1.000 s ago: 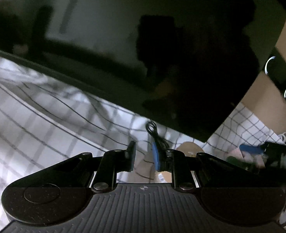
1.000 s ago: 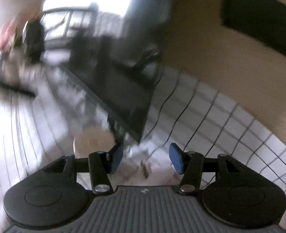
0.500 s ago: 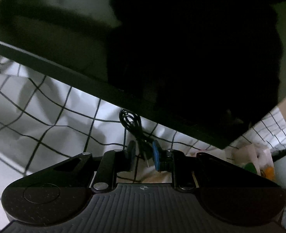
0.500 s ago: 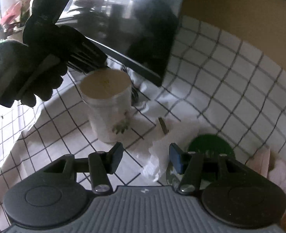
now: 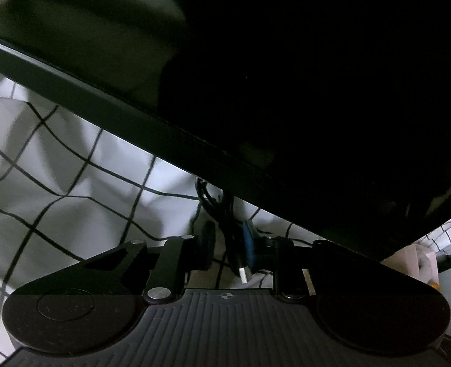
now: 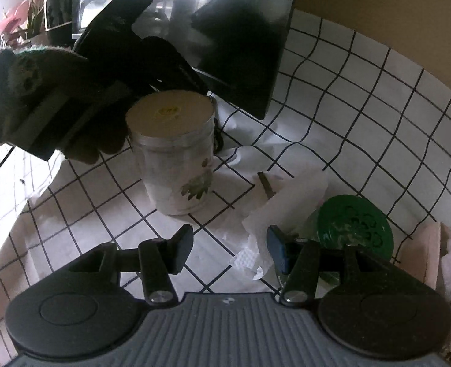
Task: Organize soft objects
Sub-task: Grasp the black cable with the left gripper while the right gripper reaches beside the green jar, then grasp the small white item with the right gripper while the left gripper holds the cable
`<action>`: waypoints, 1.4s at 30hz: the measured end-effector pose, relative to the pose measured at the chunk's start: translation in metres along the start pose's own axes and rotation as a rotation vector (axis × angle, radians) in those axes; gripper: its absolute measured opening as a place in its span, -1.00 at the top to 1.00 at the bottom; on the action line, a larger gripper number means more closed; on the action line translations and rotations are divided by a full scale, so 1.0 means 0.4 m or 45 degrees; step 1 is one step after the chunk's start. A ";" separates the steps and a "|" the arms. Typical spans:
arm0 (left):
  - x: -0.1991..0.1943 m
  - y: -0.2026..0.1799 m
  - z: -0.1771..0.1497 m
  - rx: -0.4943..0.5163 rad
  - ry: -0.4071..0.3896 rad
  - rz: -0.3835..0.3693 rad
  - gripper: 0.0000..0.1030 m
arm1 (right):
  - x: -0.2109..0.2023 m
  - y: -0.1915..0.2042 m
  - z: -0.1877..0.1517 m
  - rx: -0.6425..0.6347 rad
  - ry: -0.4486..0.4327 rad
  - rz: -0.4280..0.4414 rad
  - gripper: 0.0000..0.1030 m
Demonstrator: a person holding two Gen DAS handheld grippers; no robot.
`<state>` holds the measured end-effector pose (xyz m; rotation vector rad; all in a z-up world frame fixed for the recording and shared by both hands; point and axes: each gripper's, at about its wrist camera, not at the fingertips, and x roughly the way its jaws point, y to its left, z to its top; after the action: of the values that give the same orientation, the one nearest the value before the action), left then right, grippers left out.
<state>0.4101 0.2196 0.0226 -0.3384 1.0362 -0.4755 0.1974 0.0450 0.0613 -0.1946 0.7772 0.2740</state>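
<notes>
One crumpled tissue (image 6: 282,211), one canister (image 6: 173,150), one green lid (image 6: 355,226)

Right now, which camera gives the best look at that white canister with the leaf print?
The right wrist view: the canister stands whole and upright on the checked cloth, lid and leaf print plain. The left wrist view misses it, showing a dark screen and a black cable.
</notes>
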 end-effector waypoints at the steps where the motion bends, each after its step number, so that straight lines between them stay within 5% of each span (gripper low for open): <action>1: -0.005 -0.001 -0.003 -0.001 -0.015 0.003 0.58 | -0.002 0.003 -0.002 -0.011 -0.004 -0.011 -0.04; 11: 0.036 -0.017 -0.010 0.077 0.006 -0.052 0.55 | 0.023 0.011 -0.020 0.016 0.030 -0.004 -0.04; 16: 0.042 0.032 -0.016 0.006 -0.014 -0.171 0.55 | 0.027 0.031 -0.015 -0.101 -0.024 -0.089 -0.02; 20: 0.047 0.006 -0.013 0.032 -0.004 -0.126 0.56 | 0.032 0.047 -0.012 -0.203 -0.041 -0.153 -0.02; 27: 0.075 0.001 0.019 -0.024 0.140 -0.190 0.61 | 0.008 0.037 0.007 -0.215 -0.080 -0.174 -0.02; 33: 0.076 -0.015 0.019 -0.003 0.127 -0.138 0.59 | 0.021 0.053 -0.006 -0.222 -0.057 -0.145 -0.02; 42: -0.014 0.010 -0.030 -0.004 -0.025 -0.120 0.73 | 0.008 0.064 -0.010 -0.234 -0.089 -0.176 -0.02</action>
<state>0.3981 0.2255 0.0192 -0.3952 1.0048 -0.5541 0.1888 0.0688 0.0542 -0.4086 0.6656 0.2201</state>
